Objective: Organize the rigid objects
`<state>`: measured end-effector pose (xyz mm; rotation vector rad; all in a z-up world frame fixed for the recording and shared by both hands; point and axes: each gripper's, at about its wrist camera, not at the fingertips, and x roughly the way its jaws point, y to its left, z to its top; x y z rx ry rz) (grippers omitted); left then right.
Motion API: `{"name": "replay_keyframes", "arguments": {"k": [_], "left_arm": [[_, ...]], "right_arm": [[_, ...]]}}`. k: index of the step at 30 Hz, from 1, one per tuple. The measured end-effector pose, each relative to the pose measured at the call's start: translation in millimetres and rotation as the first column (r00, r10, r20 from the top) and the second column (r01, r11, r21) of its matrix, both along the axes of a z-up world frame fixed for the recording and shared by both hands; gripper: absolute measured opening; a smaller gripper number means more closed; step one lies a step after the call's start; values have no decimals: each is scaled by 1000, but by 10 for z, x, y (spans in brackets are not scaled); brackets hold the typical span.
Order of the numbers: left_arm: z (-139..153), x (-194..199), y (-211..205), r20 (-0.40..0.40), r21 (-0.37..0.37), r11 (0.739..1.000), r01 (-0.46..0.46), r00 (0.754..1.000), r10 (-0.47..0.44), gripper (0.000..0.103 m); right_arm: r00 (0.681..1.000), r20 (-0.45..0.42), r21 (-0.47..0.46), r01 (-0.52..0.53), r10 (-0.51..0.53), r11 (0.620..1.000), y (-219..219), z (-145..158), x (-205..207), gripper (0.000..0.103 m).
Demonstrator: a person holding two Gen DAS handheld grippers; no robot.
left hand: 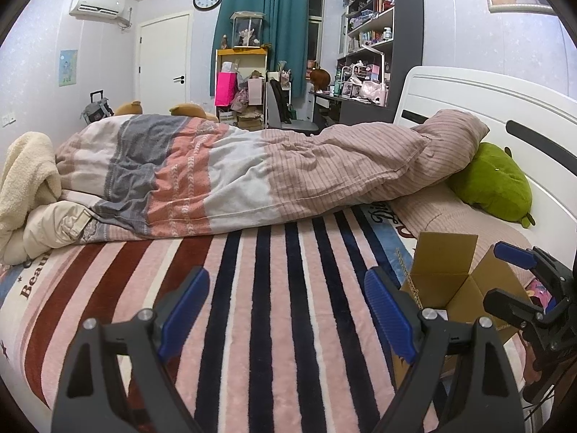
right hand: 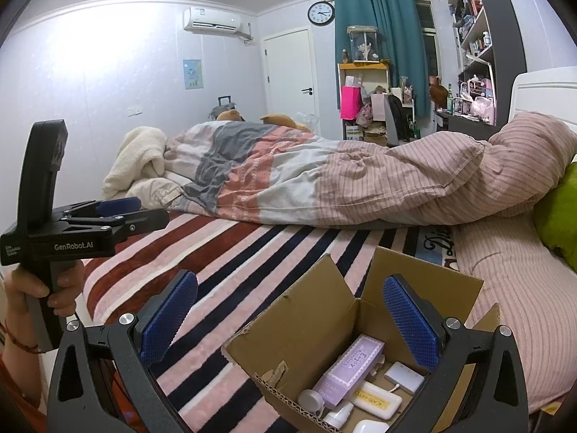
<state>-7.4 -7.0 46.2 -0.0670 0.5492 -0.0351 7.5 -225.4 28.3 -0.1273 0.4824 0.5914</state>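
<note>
right tool (right hand: 288,324) open over cardboard box (right hand: 310,328), purple box (right hand: 348,370) inside, striped blanket (right hand: 230,270) beneath

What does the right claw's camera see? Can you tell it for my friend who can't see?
The open right claw hovers over an open cardboard box on a striped blanket, with a purple packet and small white bottles inside. The left claw hangs nearby; a rumpled duvet lies behind.

Striped pink-and-navy blanket (left hand: 274,288) lies bare centre frame; rumpled patchwork duvet (left hand: 252,166) walls upper middle; open brown cardboard box (right hand: 324,328) blocks lower right.
</note>
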Motion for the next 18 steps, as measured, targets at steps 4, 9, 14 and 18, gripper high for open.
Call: {"name": "replay_keyframes", "arguments": {"k": [4,9,14,18], "left_arm": [[2,2,3,-2,-2,1000,2,1000,-2,86],[8,-12,-1,1,5,1000,-3,1000,3,86],[7,-11,0,1,4,1000,-4,1000,4,86],[6,-3,8,-2,3,1000,-5,1000,5,86]], "right_arm": [[1000,0,-2,1,-1,1000,2,0,-3,103],[1000,-1,4,0,0,1000,8,-3,1,103],[1000,0,2,2,-2,1000,-16,-5,-18,103],[1000,-2,5,1,-1,1000,-3,-8,-23,103]]}}
